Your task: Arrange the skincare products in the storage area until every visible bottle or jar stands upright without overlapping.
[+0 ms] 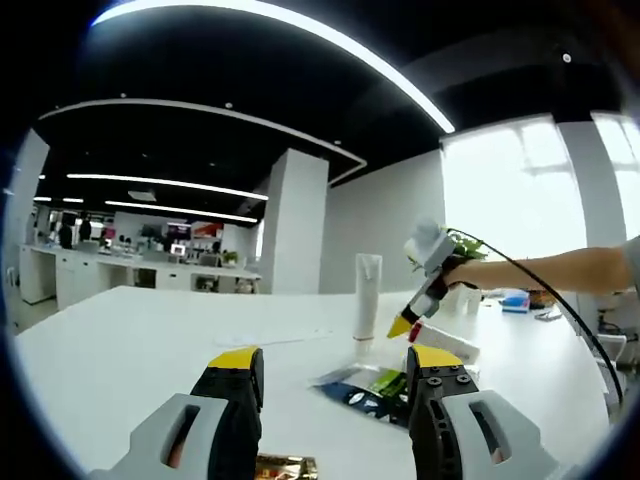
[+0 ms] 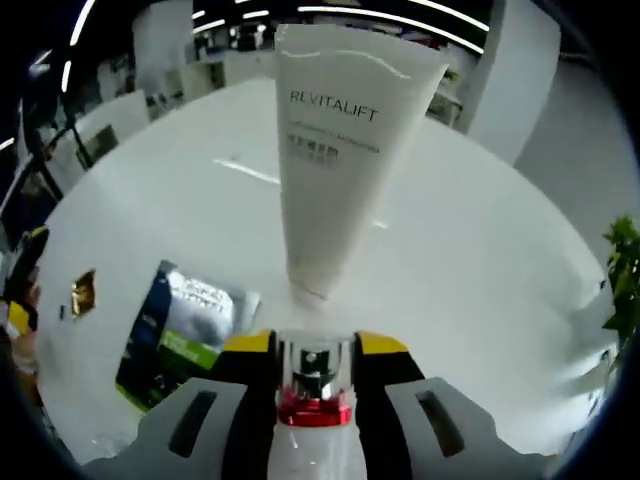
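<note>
In the right gripper view, the right gripper (image 2: 314, 362) has its jaws clamped on a clear bottle (image 2: 313, 400) with a silver cap and red collar, held low over the white worktop (image 2: 500, 300). Just beyond it a white Revitalift tube (image 2: 340, 140) stands upright on its cap. To the left, a foil sachet pack (image 2: 175, 335) lies flat, and a small gold packet (image 2: 84, 292) lies farther left.

In the left gripper view, the left gripper (image 1: 335, 372) hovers with jaws apart, holding nothing. Past it lie the sachet pack (image 1: 365, 390) and, behind, the standing tube (image 1: 366, 295), with the right gripper (image 1: 408, 326) beside it in a person's hand (image 1: 462, 272).
</note>
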A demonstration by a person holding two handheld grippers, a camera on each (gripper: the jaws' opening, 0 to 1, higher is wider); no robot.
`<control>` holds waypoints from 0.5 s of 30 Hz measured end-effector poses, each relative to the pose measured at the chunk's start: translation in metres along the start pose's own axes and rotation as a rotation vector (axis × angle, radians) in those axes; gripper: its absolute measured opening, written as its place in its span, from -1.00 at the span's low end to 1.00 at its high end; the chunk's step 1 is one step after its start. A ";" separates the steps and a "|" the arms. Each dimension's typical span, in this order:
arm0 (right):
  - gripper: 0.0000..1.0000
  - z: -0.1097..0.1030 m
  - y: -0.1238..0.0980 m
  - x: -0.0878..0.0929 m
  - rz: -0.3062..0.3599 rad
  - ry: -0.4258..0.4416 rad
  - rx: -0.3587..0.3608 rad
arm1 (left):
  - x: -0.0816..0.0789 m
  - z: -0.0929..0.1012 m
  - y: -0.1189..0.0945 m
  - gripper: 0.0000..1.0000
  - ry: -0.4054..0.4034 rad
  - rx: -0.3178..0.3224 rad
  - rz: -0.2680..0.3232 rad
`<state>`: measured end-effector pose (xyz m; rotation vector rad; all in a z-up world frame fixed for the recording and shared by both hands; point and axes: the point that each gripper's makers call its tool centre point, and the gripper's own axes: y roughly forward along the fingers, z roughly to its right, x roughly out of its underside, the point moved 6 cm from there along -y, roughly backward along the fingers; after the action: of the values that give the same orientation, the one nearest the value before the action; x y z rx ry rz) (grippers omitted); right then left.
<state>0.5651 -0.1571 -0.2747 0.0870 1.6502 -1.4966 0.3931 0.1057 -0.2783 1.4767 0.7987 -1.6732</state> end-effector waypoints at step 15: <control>-0.46 0.015 -0.046 -0.025 0.204 0.050 0.014 | -0.001 0.006 0.001 0.19 -0.021 0.032 0.008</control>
<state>0.5621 -0.1701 -0.2213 0.2937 1.6179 -1.3611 0.3910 0.1006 -0.2760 1.4799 0.7567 -1.7002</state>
